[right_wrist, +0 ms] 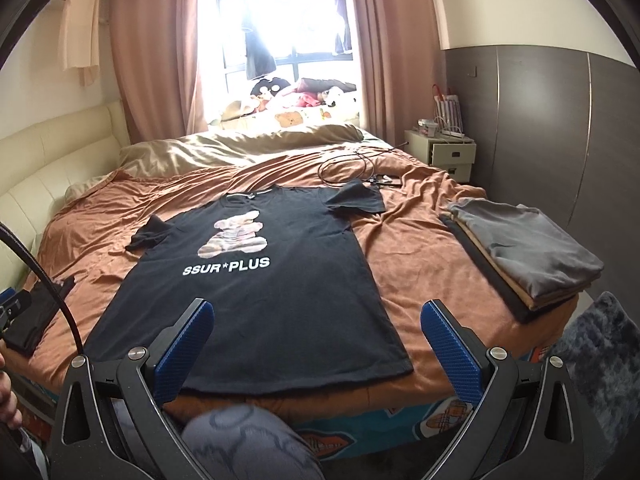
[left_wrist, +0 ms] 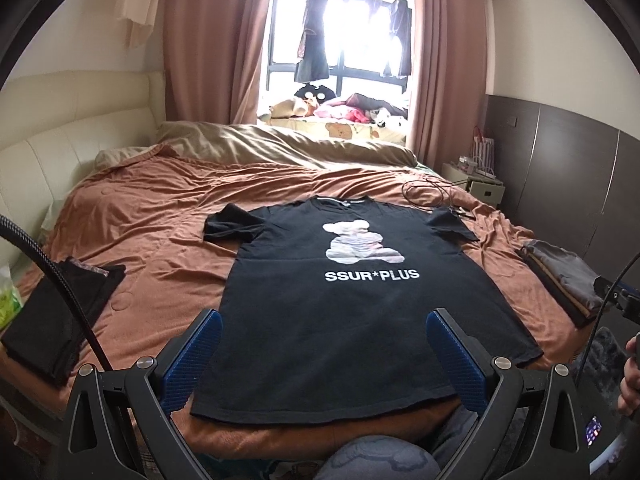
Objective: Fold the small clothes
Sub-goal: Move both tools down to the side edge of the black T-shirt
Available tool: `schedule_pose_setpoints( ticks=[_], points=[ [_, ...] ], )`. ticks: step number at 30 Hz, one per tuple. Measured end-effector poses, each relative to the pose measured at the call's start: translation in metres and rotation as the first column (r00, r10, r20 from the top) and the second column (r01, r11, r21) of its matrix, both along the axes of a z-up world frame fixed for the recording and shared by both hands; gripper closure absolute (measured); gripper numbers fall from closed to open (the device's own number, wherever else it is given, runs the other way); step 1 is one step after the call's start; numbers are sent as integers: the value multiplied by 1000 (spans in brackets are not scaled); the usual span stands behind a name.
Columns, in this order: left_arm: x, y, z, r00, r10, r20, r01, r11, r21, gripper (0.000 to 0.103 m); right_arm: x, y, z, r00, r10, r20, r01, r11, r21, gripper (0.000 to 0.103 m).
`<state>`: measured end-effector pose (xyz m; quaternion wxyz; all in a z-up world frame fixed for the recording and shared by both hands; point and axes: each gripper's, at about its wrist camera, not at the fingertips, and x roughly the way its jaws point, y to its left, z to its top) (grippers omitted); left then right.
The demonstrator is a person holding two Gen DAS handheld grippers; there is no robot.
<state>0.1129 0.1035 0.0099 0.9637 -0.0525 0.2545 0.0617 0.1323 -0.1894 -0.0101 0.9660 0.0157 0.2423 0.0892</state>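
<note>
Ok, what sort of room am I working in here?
A bedroom, most likely: the black T-shirt lies flat on a made bed with a padded headboard, a curtained window behind and a bedside table to the right.

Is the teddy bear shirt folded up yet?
No, spread flat. The black T-shirt shows both sleeves, bear print and whole hem on the bed.

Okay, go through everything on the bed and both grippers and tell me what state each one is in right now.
Black T-shirt: spread flat, print side up, sleeves out, unfolded.
Stack of folded clothes: folded, piled at the bed's right edge.
Dark folded garment: folded, at the left edge.
Cable: loosely coiled beyond the collar.
Left gripper: fingers open, holding nothing.
Right gripper: fingers open, holding nothing.
Bedside drawer: looks slightly pulled out.
</note>
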Motion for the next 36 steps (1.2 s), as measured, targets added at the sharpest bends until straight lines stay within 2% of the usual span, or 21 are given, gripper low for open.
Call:
schedule_pose_setpoints(
  ticks=[7,11,17,23,29,31,33,36],
  points=[
    [49,39,0,999,45,-19,-45,999,0,2,57,16,-3,1000,-2,-32,3,999,34,0],
    [76,57,2,997,68,-29,-68,998,8,2,85,28,-3,999,-3,-41,3,1000,3,0],
    [116,86,7,996,80,-38,-80,997,4,6,133,52,1,998,41,-50,-38,998,59,0],
    [156,114,14,996,77,-48,-76,997,10,14,184,88,-1,995,85,-44,-81,993,88,0],
    [198,147,18,989,115,-93,-116,993,-4,23,233,123,-11,992,114,-55,-109,990,89,10],
    [210,157,18,987,125,-105,-126,992,-7,23,252,139,-16,987,142,-80,-135,987,88,19],
    [223,167,16,983,133,-124,-135,991,-9,23,272,155,-22,979,171,-109,-160,982,101,22],
    [241,178,7,969,174,-175,-173,985,24,26,298,174,-29,968,205,-142,-187,974,128,23]
  ],
)
